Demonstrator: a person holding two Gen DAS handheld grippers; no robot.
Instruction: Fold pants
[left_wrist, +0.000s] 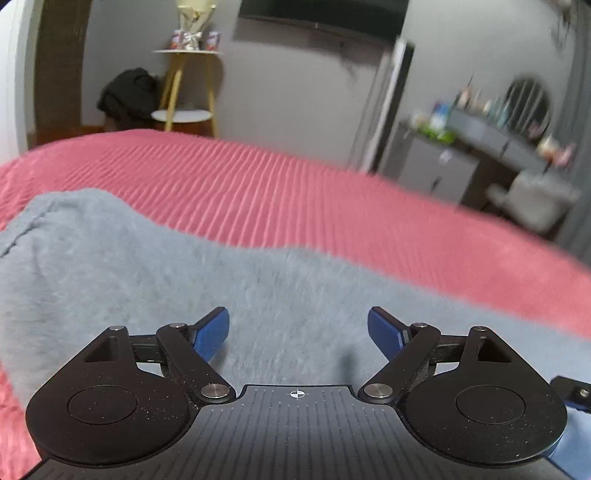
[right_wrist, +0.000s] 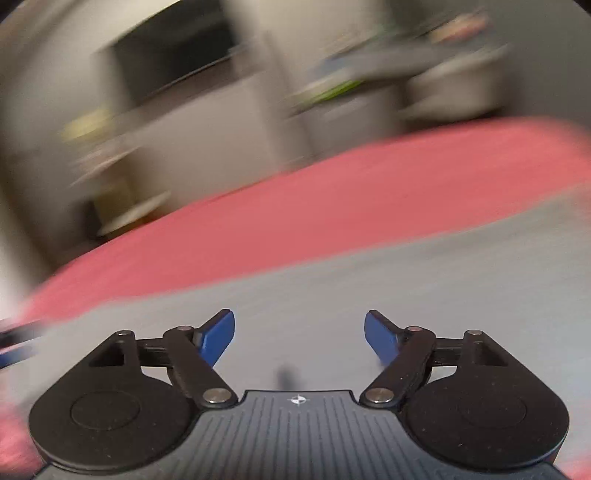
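Grey fleece pants (left_wrist: 155, 273) lie spread on a pink ribbed bedspread (left_wrist: 288, 192). My left gripper (left_wrist: 298, 336) is open and empty, its blue pads wide apart just above the grey cloth. My right gripper (right_wrist: 299, 338) is also open and empty, low over the same grey pants (right_wrist: 369, 280). The right wrist view is heavily blurred by motion. The right gripper's edge (left_wrist: 574, 397) shows at the lower right of the left wrist view.
Beyond the bed's far edge stand a yellow-legged side table (left_wrist: 186, 88), a dark bundle (left_wrist: 129, 96) on the floor, a grey dresser (left_wrist: 461, 151) with clutter and a round mirror (left_wrist: 528, 103). A dark screen (left_wrist: 321, 14) hangs on the wall.
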